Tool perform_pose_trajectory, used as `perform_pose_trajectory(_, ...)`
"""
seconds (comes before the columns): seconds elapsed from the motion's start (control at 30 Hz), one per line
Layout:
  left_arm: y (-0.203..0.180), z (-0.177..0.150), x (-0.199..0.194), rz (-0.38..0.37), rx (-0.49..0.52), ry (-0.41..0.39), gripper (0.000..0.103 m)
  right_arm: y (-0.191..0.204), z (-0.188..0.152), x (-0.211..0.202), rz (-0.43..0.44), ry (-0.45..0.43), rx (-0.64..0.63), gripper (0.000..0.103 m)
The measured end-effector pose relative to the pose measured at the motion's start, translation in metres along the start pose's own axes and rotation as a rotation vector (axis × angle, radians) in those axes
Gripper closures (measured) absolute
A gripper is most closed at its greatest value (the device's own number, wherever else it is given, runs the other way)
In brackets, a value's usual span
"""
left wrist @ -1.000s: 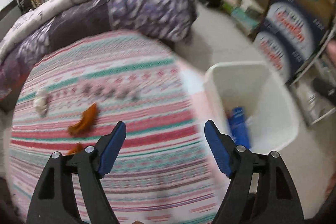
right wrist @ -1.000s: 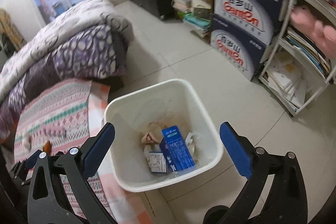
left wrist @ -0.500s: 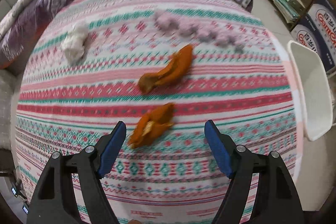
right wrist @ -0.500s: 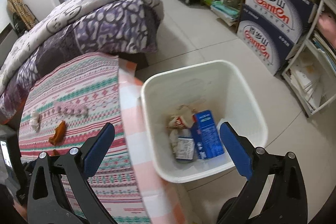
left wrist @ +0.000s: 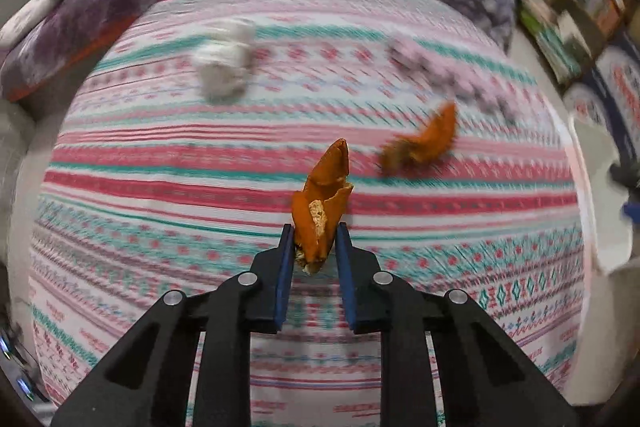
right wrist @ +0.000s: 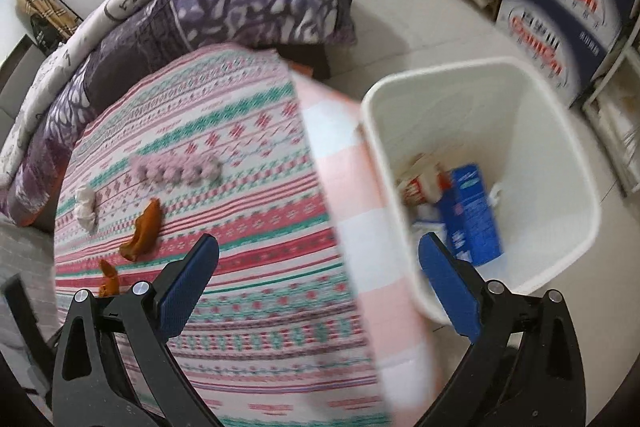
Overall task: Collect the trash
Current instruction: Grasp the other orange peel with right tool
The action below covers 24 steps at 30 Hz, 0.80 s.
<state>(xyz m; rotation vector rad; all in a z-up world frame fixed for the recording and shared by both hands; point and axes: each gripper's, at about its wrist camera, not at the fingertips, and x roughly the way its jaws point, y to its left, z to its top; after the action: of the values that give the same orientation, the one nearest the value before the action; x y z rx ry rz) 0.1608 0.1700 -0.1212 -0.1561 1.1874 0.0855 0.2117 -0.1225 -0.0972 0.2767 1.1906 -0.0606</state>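
Since 0.5 s ago, left gripper (left wrist: 313, 241) has clamped onto peel (left wrist: 321, 203), lifting it off cloth (left wrist: 160, 211); right gripper (right wrist: 318, 277) gapes empty near bin (right wrist: 560, 131).

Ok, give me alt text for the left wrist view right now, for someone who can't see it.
The left gripper is shut on an orange peel, its tip pointing up above a striped tablecloth. Farther back lie a second orange peel, a crumpled white tissue and a blurred pink object.

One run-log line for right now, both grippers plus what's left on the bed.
left gripper: shut on orange peel | right gripper: open, unloaded | remaining: second peel, white wad | white bin: beside bed
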Motion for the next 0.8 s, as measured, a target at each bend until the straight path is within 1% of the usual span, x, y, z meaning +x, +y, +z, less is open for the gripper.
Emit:
perform_pose_trajectory(0.07, 0.019, 0.003, -0.013, 0.004, -0.067, -0.034, 0.082, 0.016, -0.005, 0.012, 0.011, 0.016, 0.011, 0.007)
perform_pose_trajectory(0.17, 0.038, 0.004, -0.029, 0.037, -0.122, -0.085, 0.082, 0.048, -0.012, 0.033, 0.025, 0.026, 0.045, 0.007)
perform_pose_trajectory(0.27, 0.053, 0.004, -0.042, 0.032, -0.187, -0.122, 0.082, 0.082, -0.018, 0.051, 0.044, 0.025, 0.094, 0.007)
perform_pose_trajectory(0.4, 0.061, 0.007, -0.05, 0.026, -0.222, -0.144, 0.082, 0.121, -0.022, 0.063, 0.026, -0.011, 0.105, 0.008)
perform_pose_trajectory(0.47, 0.064, 0.008, -0.048, 0.021, -0.238, -0.142, 0.081, 0.139, -0.023, 0.067, 0.006, -0.036, 0.078, 0.008)
perform_pose_trajectory(0.53, 0.071, 0.007, -0.045, 0.017, -0.259, -0.131, 0.081, 0.152, -0.023, 0.074, -0.022, -0.035, 0.034, 0.009)
perform_pose_trajectory(0.57, 0.075, 0.007, -0.045, 0.017, -0.267, -0.13, 0.081, 0.158, -0.024, 0.08, -0.046, -0.026, 0.007, 0.011)
perform_pose_trajectory(0.63, 0.083, 0.005, -0.045, 0.015, -0.29, -0.125, 0.081, 0.168, -0.026, 0.084, -0.111, -0.049, -0.065, 0.014)
perform_pose_trajectory(0.67, 0.086, 0.005, -0.045, 0.013, -0.298, -0.125, 0.081, 0.17, -0.027, 0.084, -0.13, -0.06, -0.098, 0.021)
perform_pose_trajectory(0.7, 0.09, 0.005, -0.045, 0.01, -0.31, -0.125, 0.081, 0.174, -0.029, 0.084, -0.15, -0.077, -0.141, 0.034)
perform_pose_trajectory(0.73, 0.092, 0.005, -0.046, 0.008, -0.318, -0.127, 0.081, 0.174, -0.031, 0.082, -0.149, -0.096, -0.168, 0.043)
perform_pose_trajectory(0.77, 0.094, 0.004, -0.048, 0.005, -0.327, -0.13, 0.081, 0.175, -0.033, 0.079, -0.133, -0.111, -0.198, 0.062)
perform_pose_trajectory(0.8, 0.096, 0.005, -0.049, 0.002, -0.334, -0.133, 0.081, 0.175, -0.036, 0.077, -0.115, -0.112, -0.229, 0.075)
